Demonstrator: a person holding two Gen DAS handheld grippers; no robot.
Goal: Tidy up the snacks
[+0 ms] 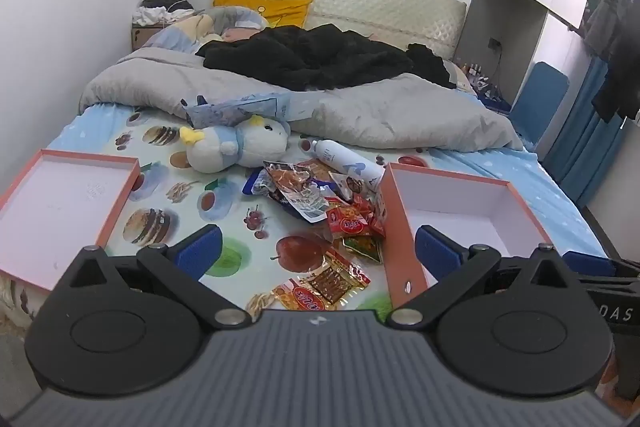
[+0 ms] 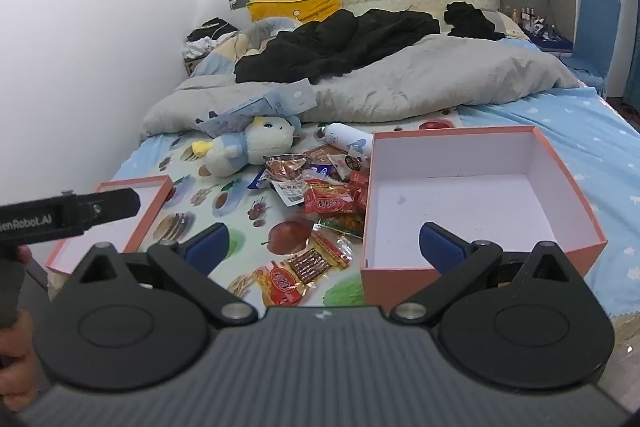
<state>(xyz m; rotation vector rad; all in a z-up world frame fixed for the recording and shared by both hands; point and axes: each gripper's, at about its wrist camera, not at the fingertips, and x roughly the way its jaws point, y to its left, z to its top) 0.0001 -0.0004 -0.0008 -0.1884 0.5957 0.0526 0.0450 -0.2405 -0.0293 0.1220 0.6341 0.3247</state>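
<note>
A heap of snack packets (image 1: 328, 211) (image 2: 320, 199) in red, orange and blue wrappers lies on the bed between two boxes. An open orange box with a white inside (image 1: 496, 187) (image 2: 560, 167) stands to the right of the heap. Its shallow orange lid (image 1: 120, 203) (image 2: 152, 203) lies to the left. My left gripper (image 1: 318, 247) is open and empty, hovering over the near snacks. My right gripper (image 2: 324, 247) is open and empty, its right finger in front of the box's near wall. The left gripper's body shows at the left edge of the right wrist view.
A plush toy (image 1: 240, 147) (image 2: 248, 147) and a white bottle (image 1: 348, 163) (image 2: 348, 139) lie just behind the snacks. A grey duvet (image 1: 380, 115) with black clothes (image 1: 320, 55) covers the far half of the bed. A blue chair (image 2: 592, 27) stands at the right.
</note>
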